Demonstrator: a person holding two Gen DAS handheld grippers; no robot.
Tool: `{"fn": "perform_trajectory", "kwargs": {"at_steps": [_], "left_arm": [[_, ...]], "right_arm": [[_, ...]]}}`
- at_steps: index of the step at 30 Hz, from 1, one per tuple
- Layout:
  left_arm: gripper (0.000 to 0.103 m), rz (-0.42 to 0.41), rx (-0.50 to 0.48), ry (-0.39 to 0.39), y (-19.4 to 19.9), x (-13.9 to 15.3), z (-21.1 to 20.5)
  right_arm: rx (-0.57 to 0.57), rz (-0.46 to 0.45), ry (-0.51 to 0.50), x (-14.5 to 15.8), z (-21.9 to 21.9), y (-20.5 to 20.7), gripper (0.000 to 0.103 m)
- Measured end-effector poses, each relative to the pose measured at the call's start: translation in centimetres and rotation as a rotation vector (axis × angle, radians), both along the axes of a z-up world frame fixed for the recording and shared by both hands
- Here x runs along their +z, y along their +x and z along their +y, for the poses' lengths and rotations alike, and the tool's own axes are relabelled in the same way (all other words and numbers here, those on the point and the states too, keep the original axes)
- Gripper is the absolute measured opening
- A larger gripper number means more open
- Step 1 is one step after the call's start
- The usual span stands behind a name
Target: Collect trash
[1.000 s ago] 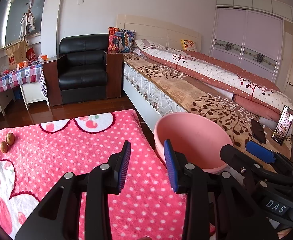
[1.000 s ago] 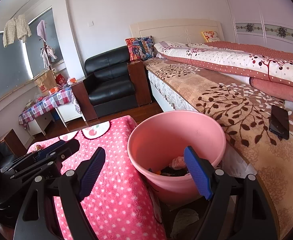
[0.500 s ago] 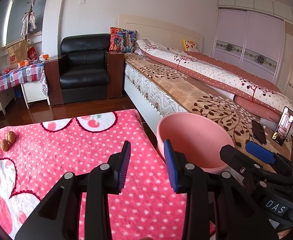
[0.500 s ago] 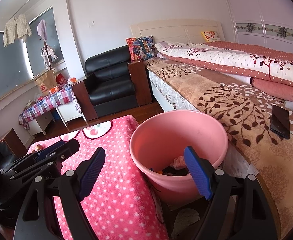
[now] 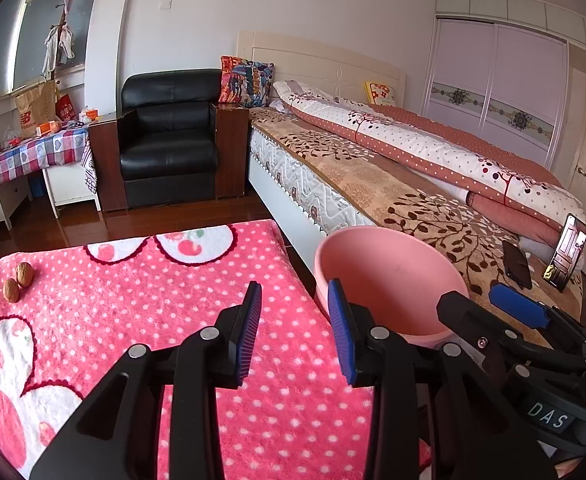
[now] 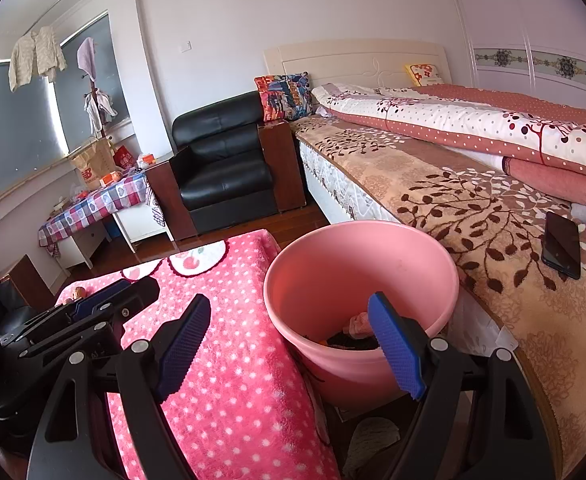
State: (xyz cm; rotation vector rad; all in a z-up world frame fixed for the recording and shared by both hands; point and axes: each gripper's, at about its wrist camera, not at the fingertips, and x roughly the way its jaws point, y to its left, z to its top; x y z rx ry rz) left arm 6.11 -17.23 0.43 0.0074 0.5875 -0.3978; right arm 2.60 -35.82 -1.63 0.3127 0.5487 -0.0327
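Left gripper (image 5: 295,328) hangs over the pink polka-dot blanket (image 5: 141,320), blue pads a narrow gap apart, nothing between them. Right gripper (image 6: 289,344) hangs beside it, jaws spread wide and empty, one pad over the blanket edge, the other over the near rim of the pink bucket (image 6: 373,372). Bucket stands in the gap between the blanket-covered surface and the bed (image 6: 473,208), close to both. Two walnuts (image 5: 17,281) lie together at the far left corner of the blanket, well apart from both grippers; open blanket lies between them and the left pads. Beyond: black leather armchair (image 5: 169,144) with wooden side panels against the bed's head end, patterned cushion (image 5: 245,81) on its arm, checked-cloth table (image 5: 25,156) with bags and small items by the window. A dark phone (image 6: 562,245) lies flat on the leaf-patterned bedspread; left wrist view adds a second phone (image 5: 567,252) propped upright with a lit screen, barely caught at the edge of the right wrist view. Right wrist view alone looks into the bucket: dark scraps and a pale pink crumpled piece (image 6: 358,325) at the bottom; left view shows only the bare inner wall. Right view also shows something crumpled and grey-green (image 6: 373,436) on the floor below the bucket, kind unclear.
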Motion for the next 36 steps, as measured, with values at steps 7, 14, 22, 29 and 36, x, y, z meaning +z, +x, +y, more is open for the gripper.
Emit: {"fn": "perform_trajectory", "kwargs": {"at_steps": [7, 14, 22, 29, 36], "left_arm": [[0.035, -0.008, 0.001, 0.001, -0.23, 0.23, 0.14], [0.035, -0.017, 0.003, 0.003, -0.47, 0.44, 0.19], [0.035, -0.020, 0.006, 0.001, -0.61, 0.54, 0.23], [0.035, -0.023, 0.006, -0.001, -0.75, 0.65, 0.31], [0.035, -0.030, 0.008, -0.002, -0.86, 0.93, 0.32]], "right_arm": [[0.000, 0.000, 0.000, 0.00, -0.02, 0.00, 0.080], [0.003, -0.001, -0.001, 0.07, 0.09, -0.19, 0.080], [0.008, -0.002, -0.002, 0.36, 0.28, -0.28, 0.080], [0.009, -0.006, -0.003, 0.33, 0.34, -0.22, 0.080], [0.017, -0.011, -0.009, 0.59, 0.67, -0.37, 0.080]]}}
